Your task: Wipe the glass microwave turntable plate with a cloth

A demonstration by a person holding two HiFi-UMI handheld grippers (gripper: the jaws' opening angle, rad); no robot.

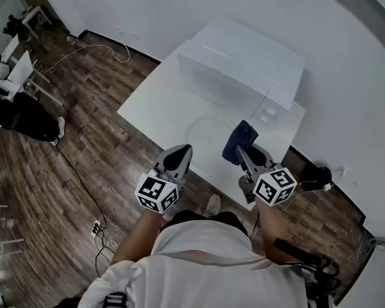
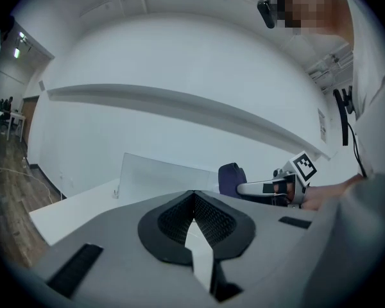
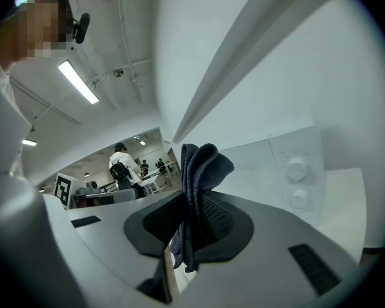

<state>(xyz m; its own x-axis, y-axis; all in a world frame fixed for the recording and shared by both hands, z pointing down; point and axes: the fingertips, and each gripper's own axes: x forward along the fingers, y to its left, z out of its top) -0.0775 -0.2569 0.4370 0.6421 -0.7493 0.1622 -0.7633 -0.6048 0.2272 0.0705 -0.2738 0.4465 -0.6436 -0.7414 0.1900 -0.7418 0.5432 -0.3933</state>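
While the person stands at the near edge of the white table (image 1: 151, 104), the glass turntable plate (image 1: 210, 135) lies flat on the tabletop just in front of the white microwave (image 1: 244, 63), showing only as a faint clear ring. The right gripper (image 1: 244, 149) is clamped on a dark blue cloth (image 1: 239, 141). In the right gripper view the cloth (image 3: 202, 162) is pinched in a folded bunch between the jaws of the right gripper (image 3: 192, 201), standing up above them, with a tail hanging below. From the head view the cloth sits in front of the microwave's control side, over the plate's edge on that side. Whether it touches the glass cannot be told. The microwave's two round knobs (image 3: 298, 170) show close beyond the cloth in the right gripper view.

The left gripper (image 1: 178, 153) hovers further out from the microwave than the plate, at the ring's near rim. Its jaws are pressed together with nothing between them, as the left gripper view shows (image 2: 194, 201). That view also takes in the microwave (image 2: 160, 175) ahead and the cloth (image 2: 231, 177) in the right gripper (image 2: 240, 188) off to the side.
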